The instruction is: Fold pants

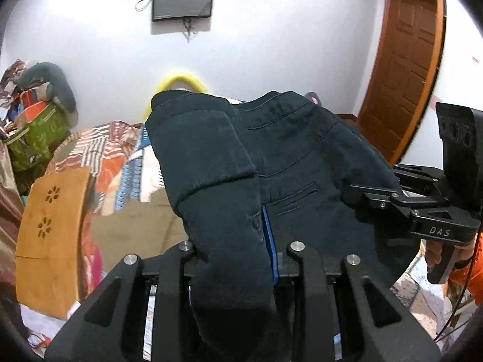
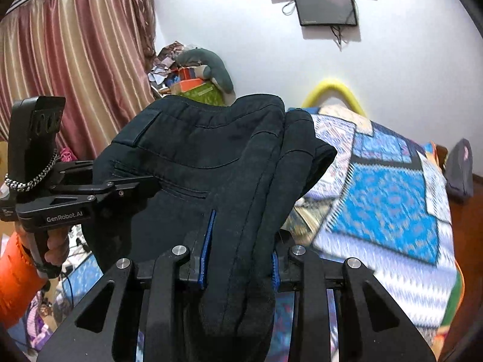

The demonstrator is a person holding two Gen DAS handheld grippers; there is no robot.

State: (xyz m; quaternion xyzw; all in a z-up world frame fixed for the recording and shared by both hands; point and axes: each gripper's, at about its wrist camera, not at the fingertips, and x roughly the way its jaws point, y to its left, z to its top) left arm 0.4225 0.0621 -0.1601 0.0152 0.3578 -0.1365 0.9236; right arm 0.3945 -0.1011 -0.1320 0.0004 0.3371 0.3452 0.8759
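Observation:
Dark navy pants [image 1: 289, 150] hang doubled over in the air between both grippers. My left gripper [image 1: 241, 244] is shut on a thick fold of the cloth, with one blue pad [image 1: 269, 241] showing beside it. In the same view my right gripper [image 1: 368, 196] bites the pants' right edge. In the right wrist view the pants [image 2: 205, 157] fill the middle. My right gripper [image 2: 241, 259] is shut on a bunched fold. The left gripper [image 2: 132, 188] clamps the cloth at the left, held by a hand in an orange sleeve [image 2: 18, 280].
A bed with a blue patterned quilt [image 2: 389, 208] lies below and to the right. A yellow curved thing [image 2: 332, 86] leans on the wall. A wooden board [image 1: 51, 235], piled clothes [image 1: 39, 126], curtains [image 2: 75, 60] and a brown door [image 1: 404, 75] surround the space.

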